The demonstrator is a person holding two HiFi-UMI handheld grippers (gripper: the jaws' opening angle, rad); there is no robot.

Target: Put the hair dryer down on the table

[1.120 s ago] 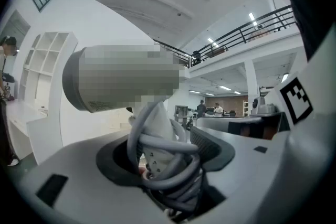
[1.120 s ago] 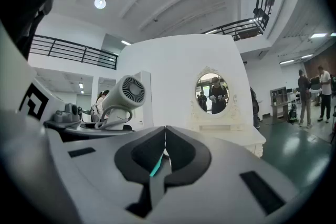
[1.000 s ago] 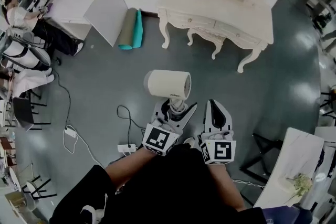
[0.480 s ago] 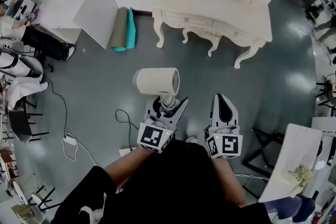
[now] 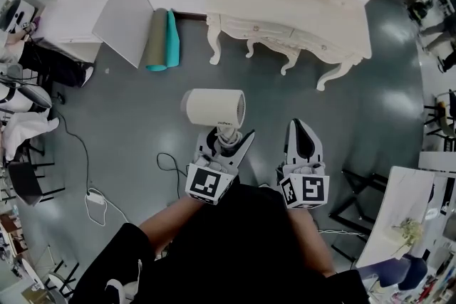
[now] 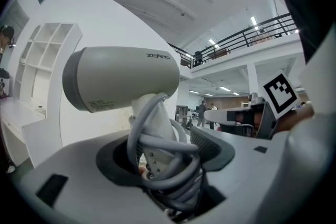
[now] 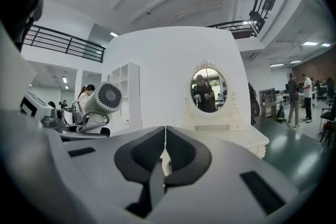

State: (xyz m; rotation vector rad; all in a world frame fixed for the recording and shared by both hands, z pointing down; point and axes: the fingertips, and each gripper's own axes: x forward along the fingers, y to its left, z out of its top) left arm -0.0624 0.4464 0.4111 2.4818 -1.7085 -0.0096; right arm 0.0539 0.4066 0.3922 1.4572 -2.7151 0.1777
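Note:
A cream hair dryer (image 5: pixel 213 107) stands upright above the floor, its handle and wound grey cord clamped in my left gripper (image 5: pixel 225 139). In the left gripper view the dryer's barrel (image 6: pixel 123 77) points sideways and the cord-wrapped handle (image 6: pixel 160 149) sits between the jaws. My right gripper (image 5: pixel 303 132) is level beside it on the right, shut with nothing in it; its tips meet in the right gripper view (image 7: pixel 165 132). The white dressing table (image 5: pixel 299 3) with an oval mirror (image 7: pixel 207 90) stands ahead, well beyond both grippers.
A rolled grey and teal mat (image 5: pixel 160 39) leans by a white partition (image 5: pixel 125 0) at the left. A black cable and power strip (image 5: pixel 96 196) lie on the grey floor. People sit at far left (image 5: pixel 18 46). A white table with flowers (image 5: pixel 402 224) is at right.
Both grippers have travelled across the floor toward the dressing table, which now sits lower and nearer in the head view. The dryer stays held in the left gripper; the right stays shut.

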